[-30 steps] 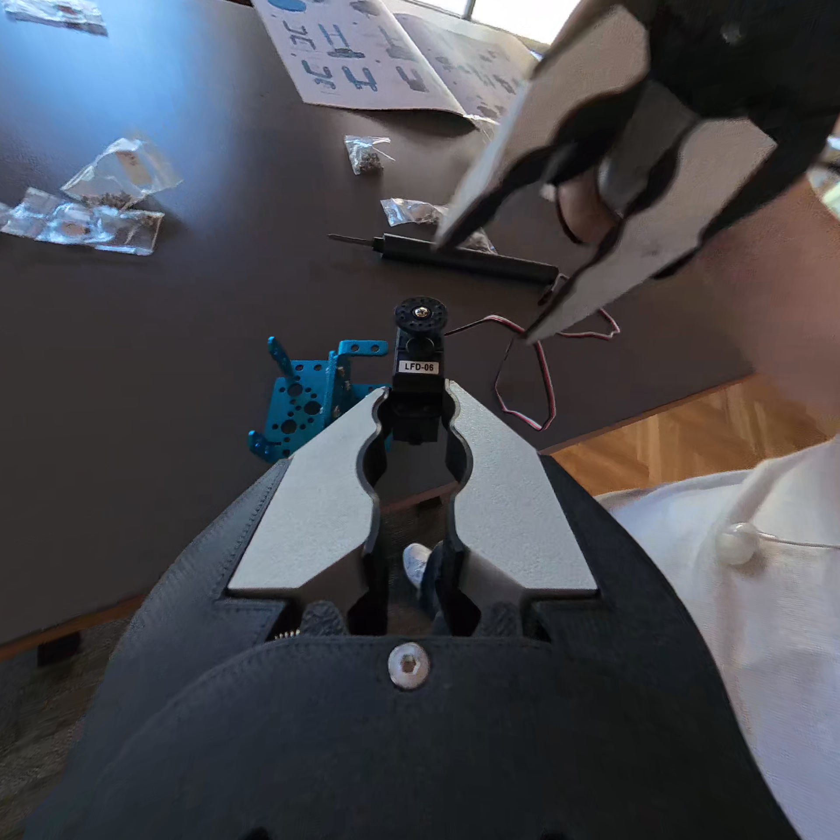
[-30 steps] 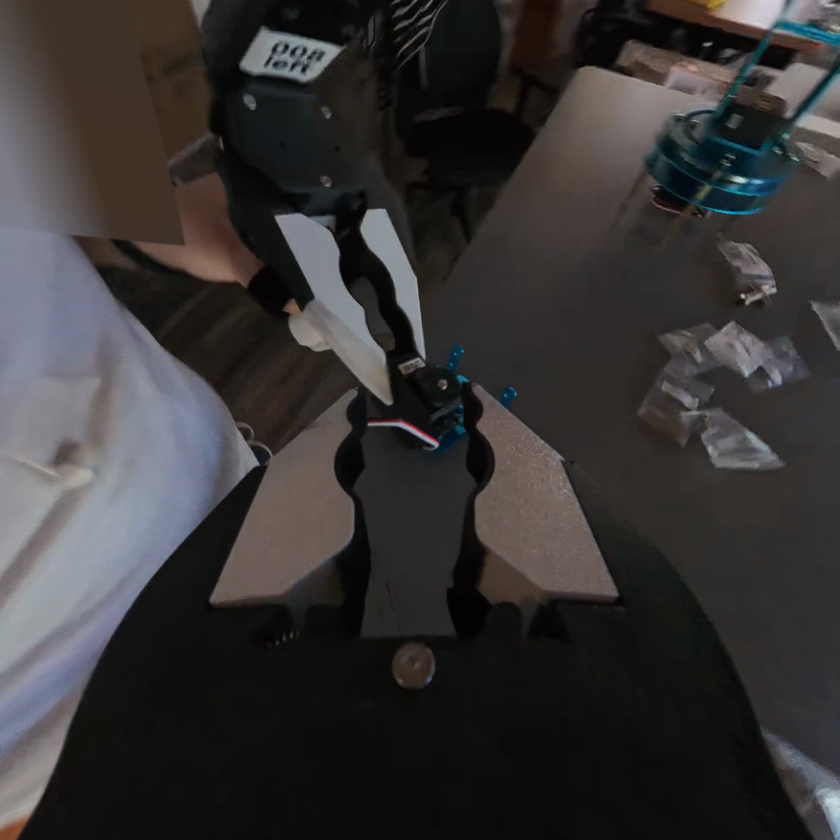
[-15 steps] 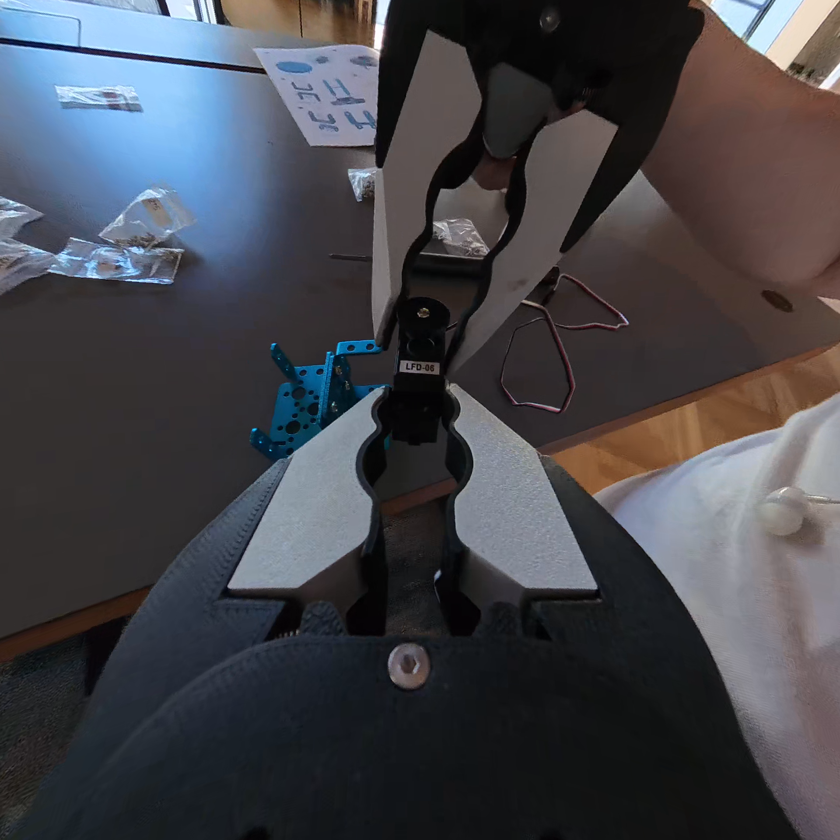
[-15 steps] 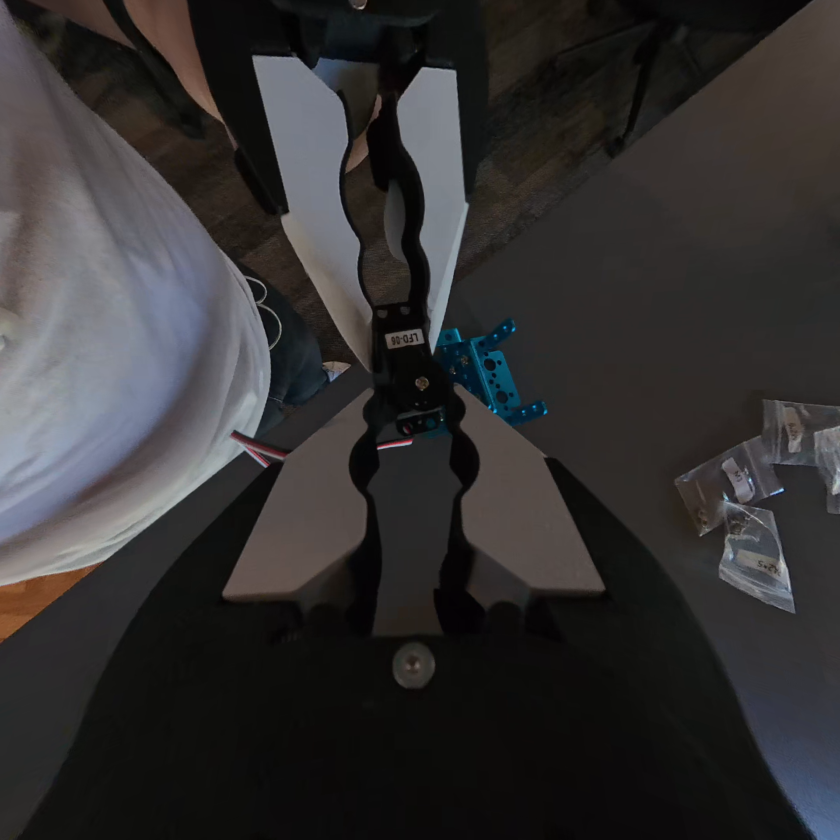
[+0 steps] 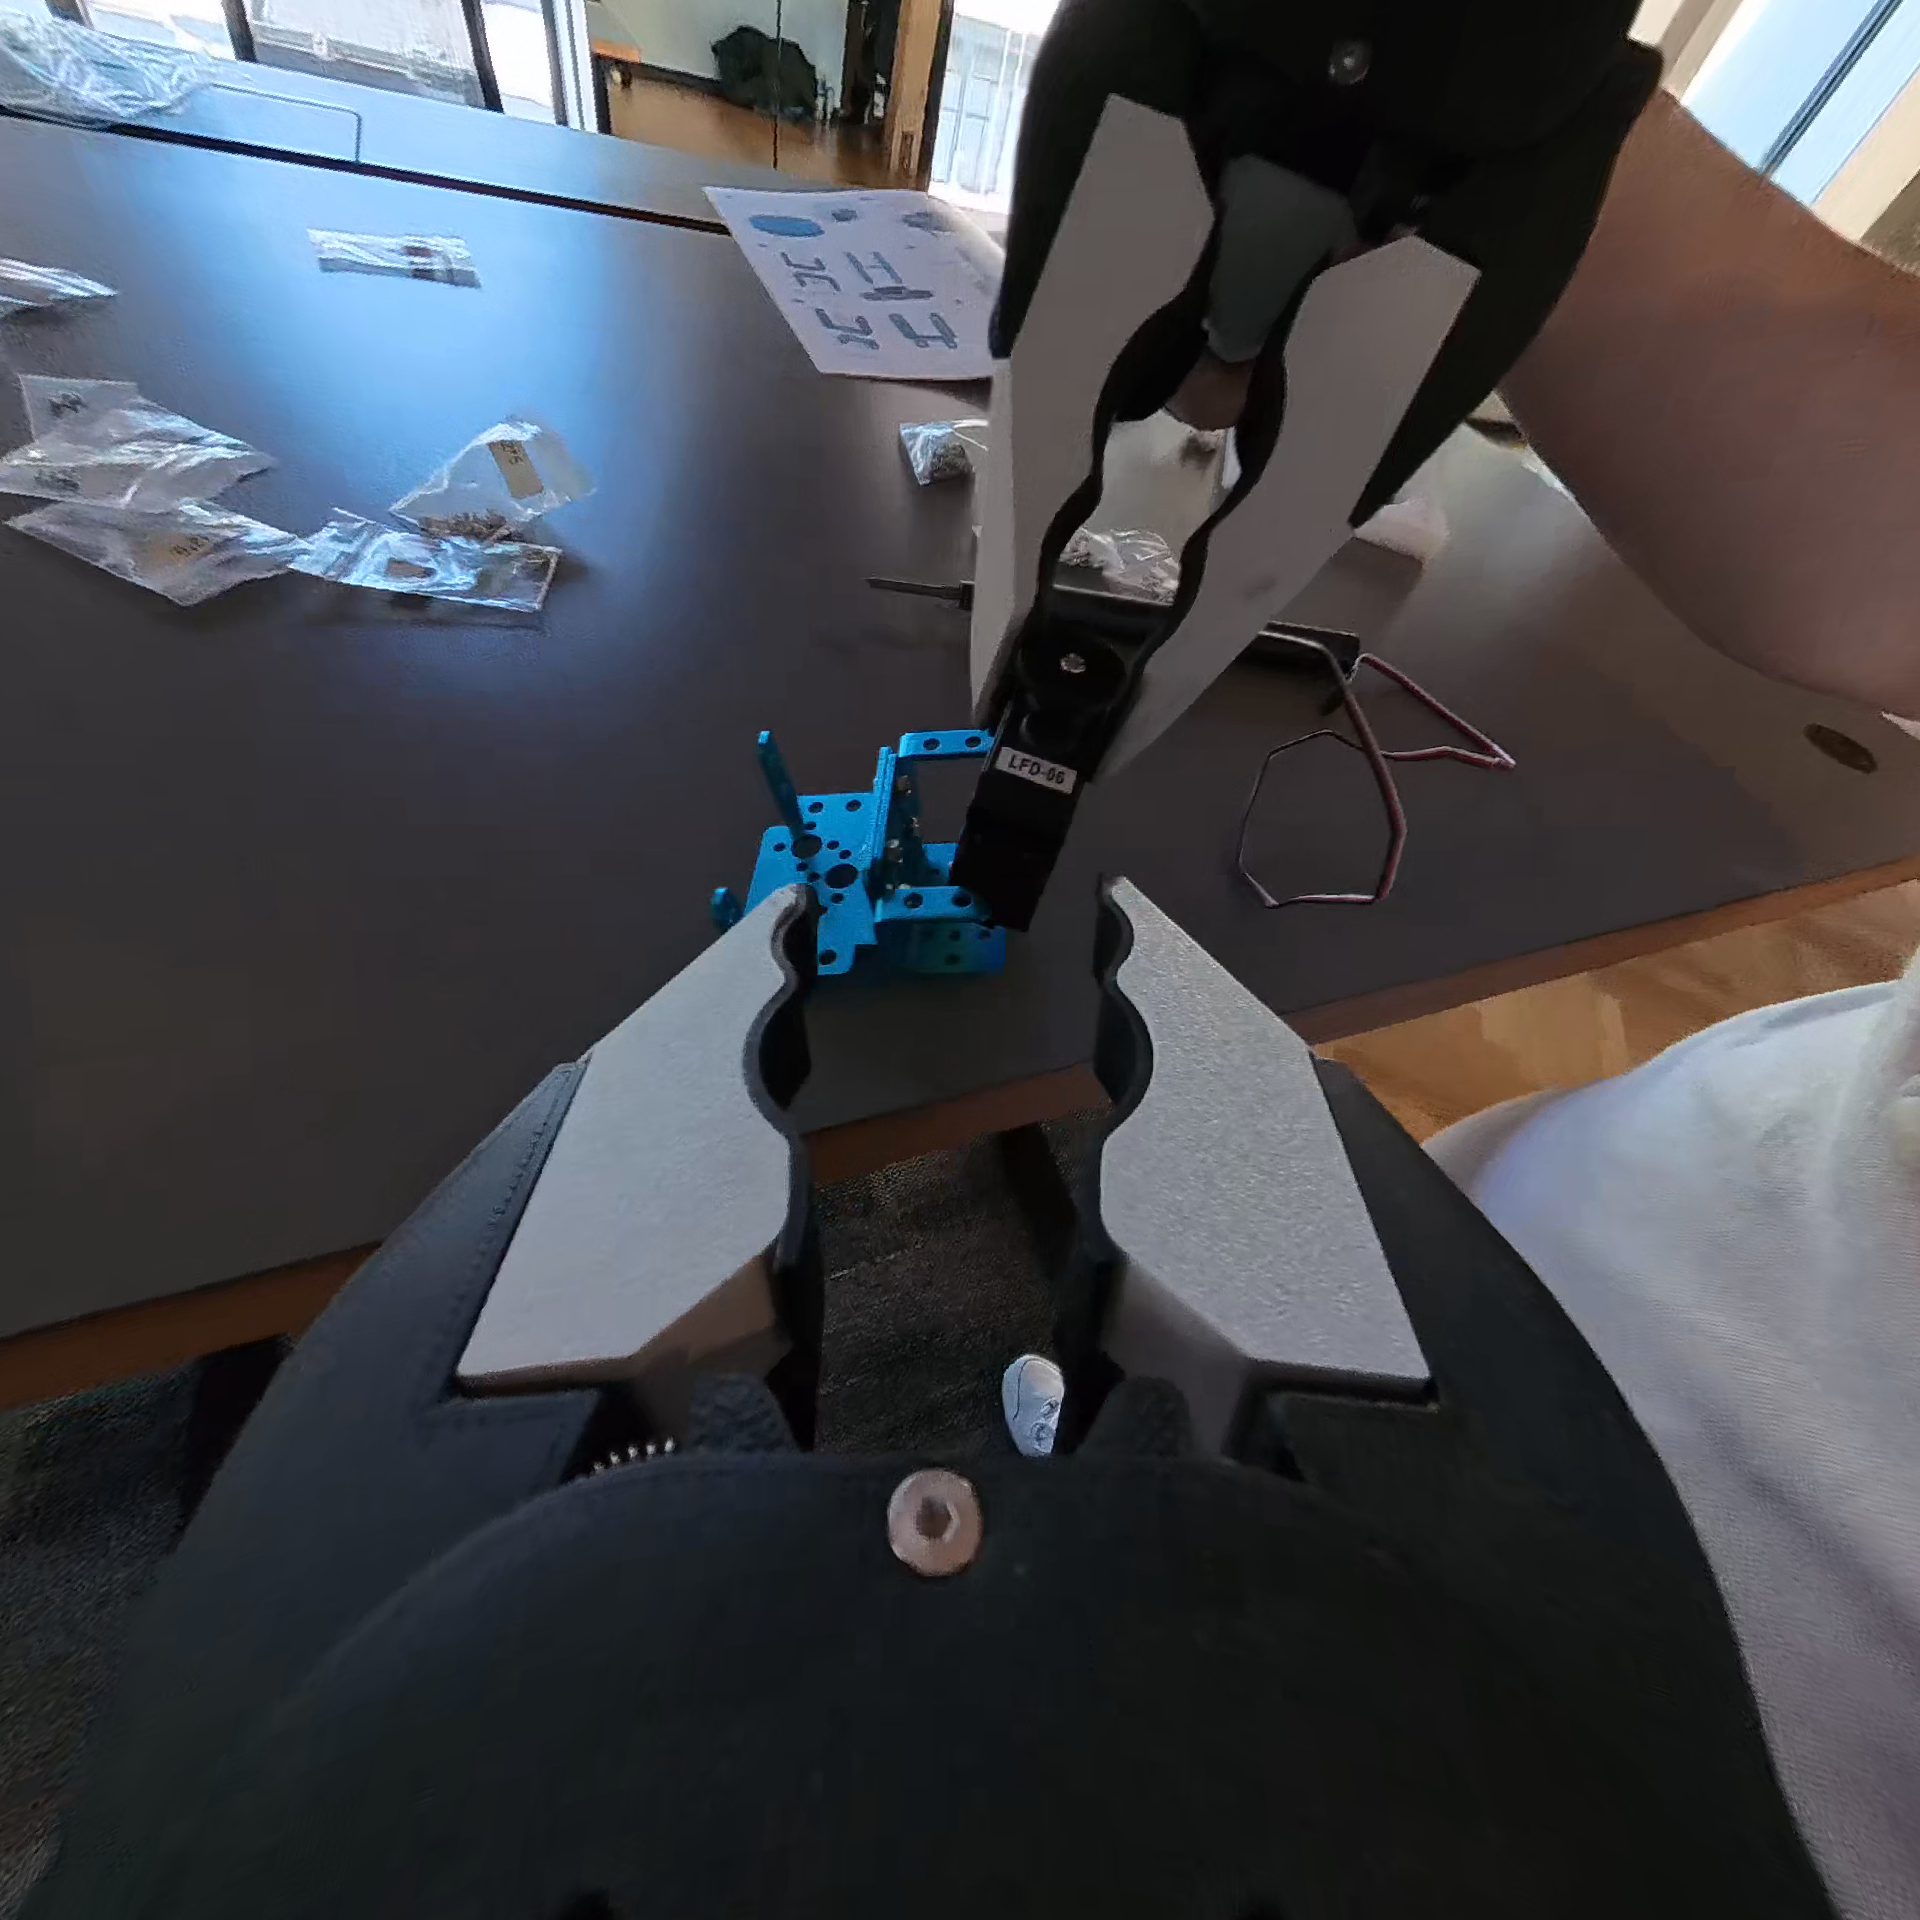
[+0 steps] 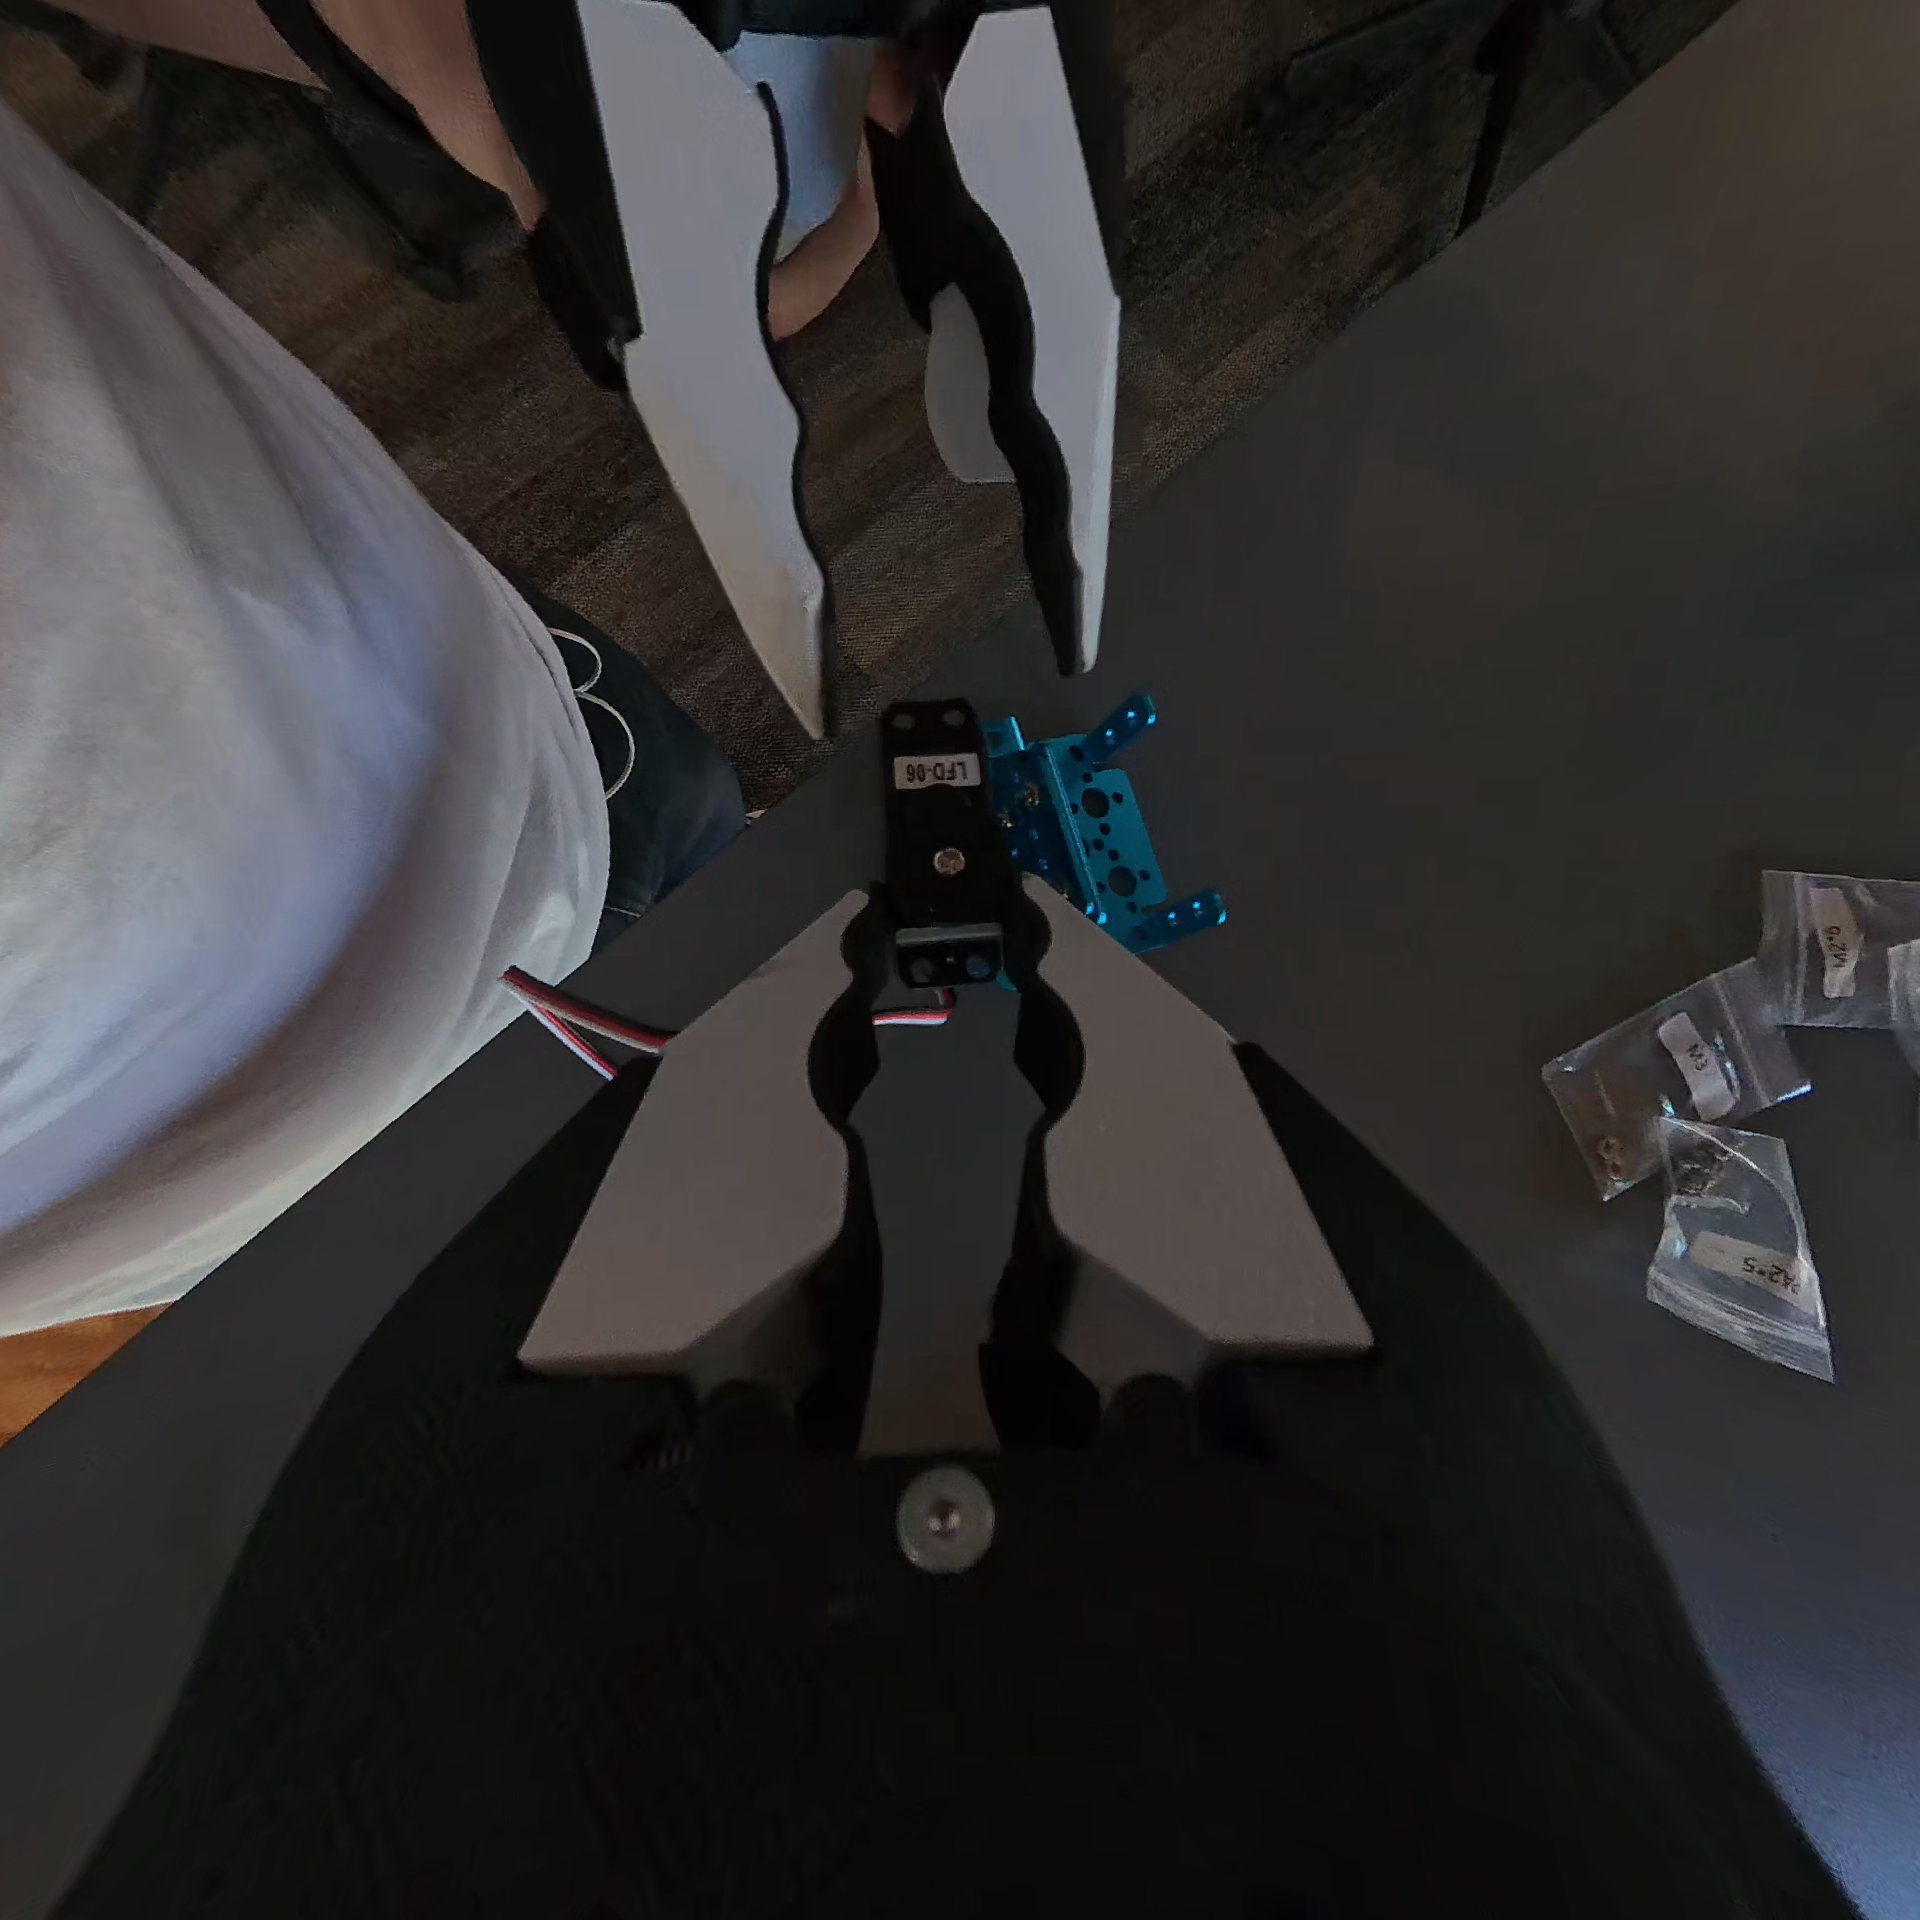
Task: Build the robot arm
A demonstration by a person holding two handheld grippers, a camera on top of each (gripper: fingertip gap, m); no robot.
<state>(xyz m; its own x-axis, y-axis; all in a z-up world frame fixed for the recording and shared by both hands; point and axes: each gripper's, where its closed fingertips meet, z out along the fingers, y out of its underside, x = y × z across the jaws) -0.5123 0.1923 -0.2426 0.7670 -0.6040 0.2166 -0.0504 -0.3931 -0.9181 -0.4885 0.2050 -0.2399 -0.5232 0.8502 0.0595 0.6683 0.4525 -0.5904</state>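
Observation:
A black servo [image 5: 1023,800] with a white label and a red-and-white cable [image 5: 1351,810] hangs over the dark table [image 5: 416,831] near its front edge. My right gripper [image 6: 943,914] is shut on the servo [image 6: 940,862]; in the left wrist view it reaches down from above [image 5: 1060,717]. My left gripper [image 5: 951,904] is open and empty, its tips just short of the servo's lower end; it shows in the right wrist view [image 6: 945,686] too. A blue perforated metal bracket [image 5: 862,883] stands on the table right beside the servo [image 6: 1101,831].
Small clear bags of screws [image 5: 468,509] lie on the left of the table, and show in the right wrist view [image 6: 1725,1143]. A printed sheet [image 5: 873,281] and a black screwdriver [image 5: 1299,639] lie farther back. A person in a white shirt [image 5: 1714,1299] is at the table edge. Both grippers' tips are close together, under 4 cm apart.
My left gripper has opened and let go of the servo. My right gripper has come in from above and shut on its top end, and the servo now hangs tilted from it.

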